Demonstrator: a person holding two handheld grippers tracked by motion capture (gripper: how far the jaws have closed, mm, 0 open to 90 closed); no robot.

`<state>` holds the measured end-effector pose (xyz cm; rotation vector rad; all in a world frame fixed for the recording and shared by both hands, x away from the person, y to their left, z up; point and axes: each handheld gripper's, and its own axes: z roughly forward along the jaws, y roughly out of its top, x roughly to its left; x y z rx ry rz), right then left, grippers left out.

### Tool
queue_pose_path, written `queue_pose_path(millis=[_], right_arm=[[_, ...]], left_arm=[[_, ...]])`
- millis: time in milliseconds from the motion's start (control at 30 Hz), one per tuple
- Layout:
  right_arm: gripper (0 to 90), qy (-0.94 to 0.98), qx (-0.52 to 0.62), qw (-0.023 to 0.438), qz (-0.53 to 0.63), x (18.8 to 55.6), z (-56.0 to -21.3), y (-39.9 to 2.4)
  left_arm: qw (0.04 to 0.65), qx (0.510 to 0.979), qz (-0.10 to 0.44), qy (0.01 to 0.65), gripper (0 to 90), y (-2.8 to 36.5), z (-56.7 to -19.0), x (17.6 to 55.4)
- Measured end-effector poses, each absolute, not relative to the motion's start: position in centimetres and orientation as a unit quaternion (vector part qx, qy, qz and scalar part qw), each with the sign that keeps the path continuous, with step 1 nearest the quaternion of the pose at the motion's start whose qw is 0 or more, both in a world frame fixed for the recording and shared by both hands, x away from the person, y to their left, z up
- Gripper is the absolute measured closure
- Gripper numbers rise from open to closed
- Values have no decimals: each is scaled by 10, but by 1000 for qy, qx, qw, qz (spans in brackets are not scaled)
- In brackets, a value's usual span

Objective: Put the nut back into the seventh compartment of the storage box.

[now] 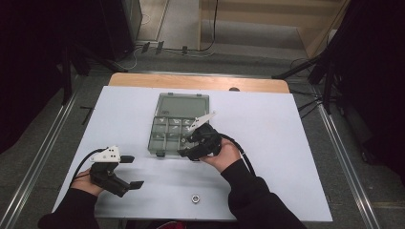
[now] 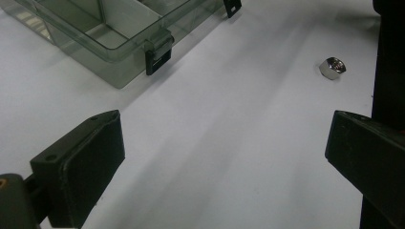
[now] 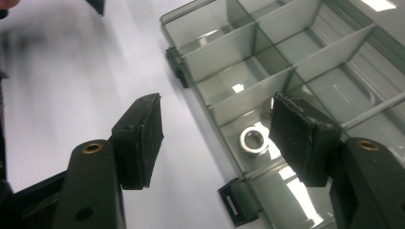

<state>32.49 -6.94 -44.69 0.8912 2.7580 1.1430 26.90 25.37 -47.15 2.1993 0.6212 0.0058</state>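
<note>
The right gripper [image 3: 215,138] hovers over the clear compartment box [image 1: 165,143], jaws parted and empty; a steel nut [image 3: 254,140] lies in the near compartment, seemingly just dropped; another nut [image 1: 195,198] waits at six o'clock on the worktop [image 1: 286,157]; the left gripper [image 1: 129,171] idles wide open, holding nothing.

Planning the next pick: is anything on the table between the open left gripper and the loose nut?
Nothing visible. Bare white table lies between the left gripper and the hex nut; the clear compartment box sits off to the side.
</note>
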Motion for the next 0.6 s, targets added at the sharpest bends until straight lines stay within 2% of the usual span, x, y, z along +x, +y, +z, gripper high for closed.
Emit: queue_pose_path(millis=[600], right_arm=[[326,881,266,11,390,288,-444,-90]], left_arm=[[414,876,4,246,0,253,-471,269]])
